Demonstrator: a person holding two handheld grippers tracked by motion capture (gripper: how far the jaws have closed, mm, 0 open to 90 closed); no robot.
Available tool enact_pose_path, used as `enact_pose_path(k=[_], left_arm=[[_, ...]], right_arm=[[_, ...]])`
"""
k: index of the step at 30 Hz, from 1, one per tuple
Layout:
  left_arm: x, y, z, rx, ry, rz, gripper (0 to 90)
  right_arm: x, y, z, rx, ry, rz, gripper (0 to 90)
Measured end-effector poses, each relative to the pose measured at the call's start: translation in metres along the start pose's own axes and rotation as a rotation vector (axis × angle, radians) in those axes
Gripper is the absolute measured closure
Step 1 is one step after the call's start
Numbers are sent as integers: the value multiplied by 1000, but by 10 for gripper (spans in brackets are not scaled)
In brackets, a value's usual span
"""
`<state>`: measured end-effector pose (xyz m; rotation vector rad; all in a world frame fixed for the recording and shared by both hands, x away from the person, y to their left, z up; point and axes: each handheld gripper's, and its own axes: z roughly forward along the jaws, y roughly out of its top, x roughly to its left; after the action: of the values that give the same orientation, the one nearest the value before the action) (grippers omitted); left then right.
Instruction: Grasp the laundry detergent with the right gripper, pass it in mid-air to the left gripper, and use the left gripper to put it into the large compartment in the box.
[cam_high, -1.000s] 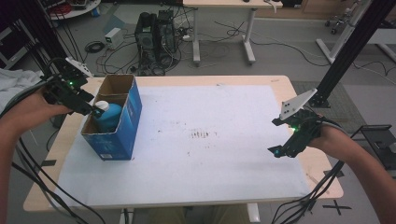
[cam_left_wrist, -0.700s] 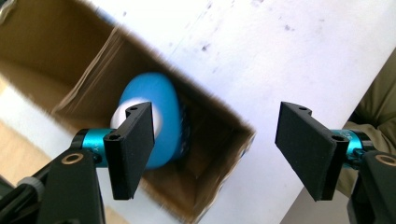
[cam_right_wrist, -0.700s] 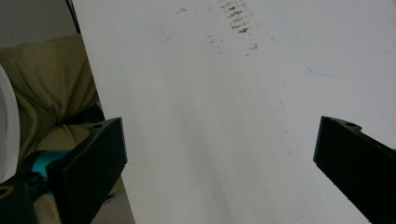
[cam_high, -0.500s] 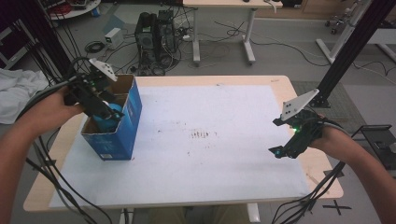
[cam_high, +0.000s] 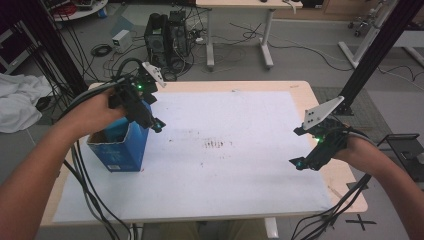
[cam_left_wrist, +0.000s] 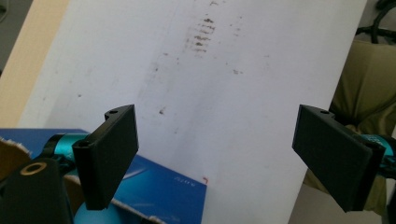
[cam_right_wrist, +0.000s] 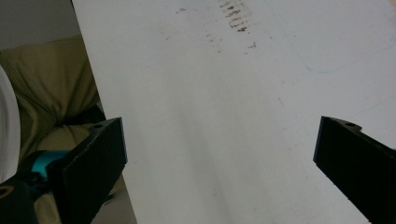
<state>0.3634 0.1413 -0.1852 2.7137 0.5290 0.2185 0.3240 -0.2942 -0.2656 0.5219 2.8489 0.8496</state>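
Hovering above the near rim of the blue box (cam_high: 120, 150), the left gripper (cam_high: 150, 120) has its jaws spread wide with nothing between them. In the left gripper view, the left gripper (cam_left_wrist: 215, 154) looks past the box's torn cardboard edge (cam_left_wrist: 154, 186) onto the white sheet (cam_left_wrist: 224, 84) beyond. A teal rounded object (cam_left_wrist: 93, 215) shows at the bottom of that view, just under the left jaw; whether it lies inside the box cannot be told from this angle.

The box stands upright, open at the top, on the left part of the white sheet (cam_high: 225, 170), which covers most of the wooden table (cam_high: 340, 175). A patch of brown smudges (cam_high: 216, 145) marks the sheet near its middle.

The right gripper (cam_high: 305, 162) sits low over the sheet's right edge, well apart from the box. In the right gripper view, the right gripper (cam_right_wrist: 219, 158) has its jaws released, wide apart and empty, over bare sheet (cam_right_wrist: 210, 93).
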Motion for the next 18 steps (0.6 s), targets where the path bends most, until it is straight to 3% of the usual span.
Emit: enact_pose_path(k=[10,11,13,17,18], left_arm=[[0,27,12,-8,15,51,145],[0,28,14,-25,13,35,145],[2,32,15,-31,11,42,145],[8,41,20,-9,14,59,145],[7,42,23,-19,5,45,145]], right_arm=[[-2,-1,0,-4,5,7,17],[-2,0,0,2,3,13,17],[-3,0,1,-3,3,10,17],[-4,2,3,6,10,20,17],[-5,3,3,8,3,18,17]])
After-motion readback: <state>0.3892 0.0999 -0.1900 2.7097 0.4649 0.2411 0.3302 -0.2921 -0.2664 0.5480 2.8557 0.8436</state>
